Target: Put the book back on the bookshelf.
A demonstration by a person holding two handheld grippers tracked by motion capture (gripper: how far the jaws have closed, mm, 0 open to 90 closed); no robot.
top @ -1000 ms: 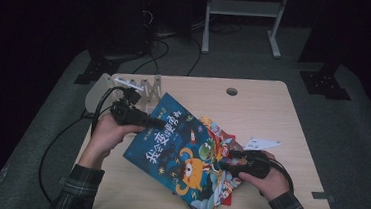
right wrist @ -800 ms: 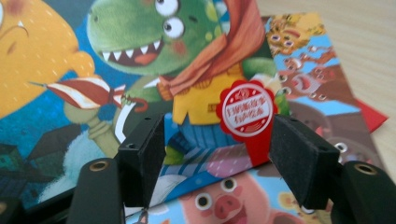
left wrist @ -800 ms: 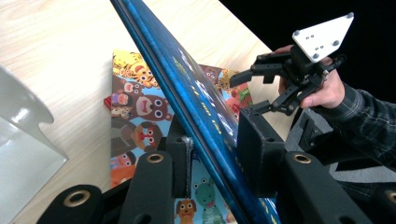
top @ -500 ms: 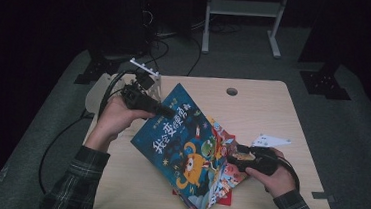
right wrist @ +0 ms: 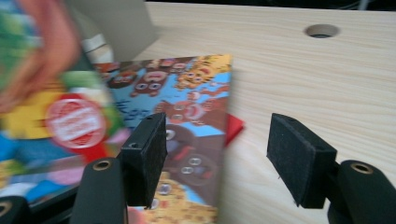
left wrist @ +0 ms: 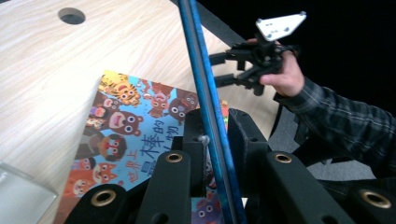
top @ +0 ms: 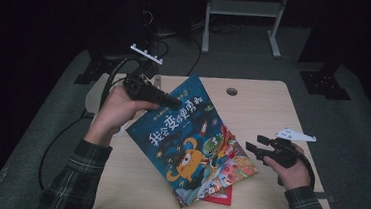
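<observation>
Your left gripper (top: 171, 103) pinches the top edge of the blue picture book (top: 183, 137), its jaws having just been closing on that cover, which tilts up off the stack on the table (top: 268, 111). Your right gripper (top: 253, 146) hovers empty, jaws apart, just beside the stack's right edge. Keep the pinch firm and lift slowly — don't drag the books beneath. I count at least three books: the blue one, the bear-covered book (left wrist: 135, 116) and a red one (top: 219, 197) — there may be more.

Lifted book (top: 181, 134) tilted over the stack of books (top: 228, 173) on the tabletop (top: 253, 115). Left tongs (top: 173, 103) at its far-left edge; right tongs (top: 251, 146) just right of the stack.
</observation>
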